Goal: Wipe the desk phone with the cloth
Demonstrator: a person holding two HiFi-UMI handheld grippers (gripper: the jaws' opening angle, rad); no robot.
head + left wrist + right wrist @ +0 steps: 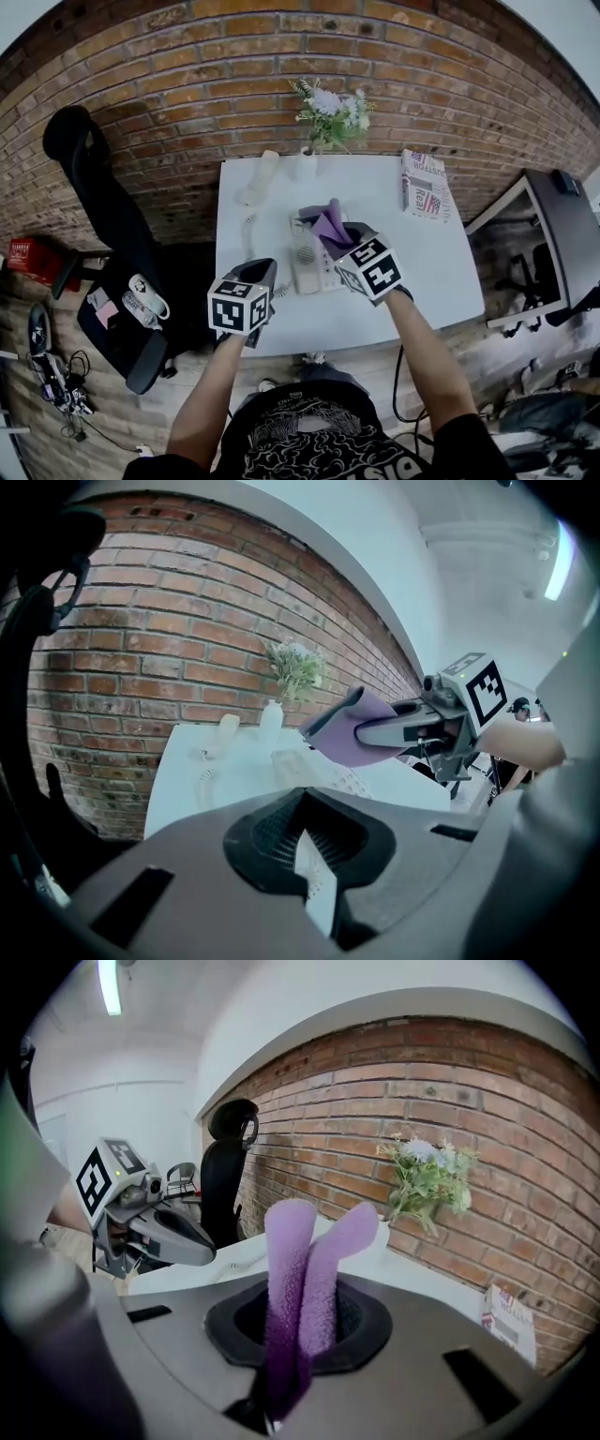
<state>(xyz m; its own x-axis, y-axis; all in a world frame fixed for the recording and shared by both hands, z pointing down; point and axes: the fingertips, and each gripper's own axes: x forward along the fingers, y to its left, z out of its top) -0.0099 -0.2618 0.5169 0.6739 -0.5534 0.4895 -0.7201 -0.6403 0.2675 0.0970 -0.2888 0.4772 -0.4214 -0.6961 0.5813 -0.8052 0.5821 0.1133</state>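
Note:
The white desk phone [307, 260] sits mid-desk, its handset [259, 180] lying off the base at the back left on a coiled cord. My right gripper [349, 234] hovers over the phone's back right, shut on a purple cloth [328, 223] that sticks up in two folds [302, 1260]. My left gripper [263, 270] hangs at the phone's front left, jaws together and holding nothing. In the left gripper view the phone [323, 772] lies ahead on the white desk [183, 780], under the cloth [361, 731].
A vase of flowers [330, 111] and a magazine [424, 186] stand at the desk's back edge against the brick wall. A black office chair [108, 225] is left of the desk. A dark side table [561, 225] is at the right.

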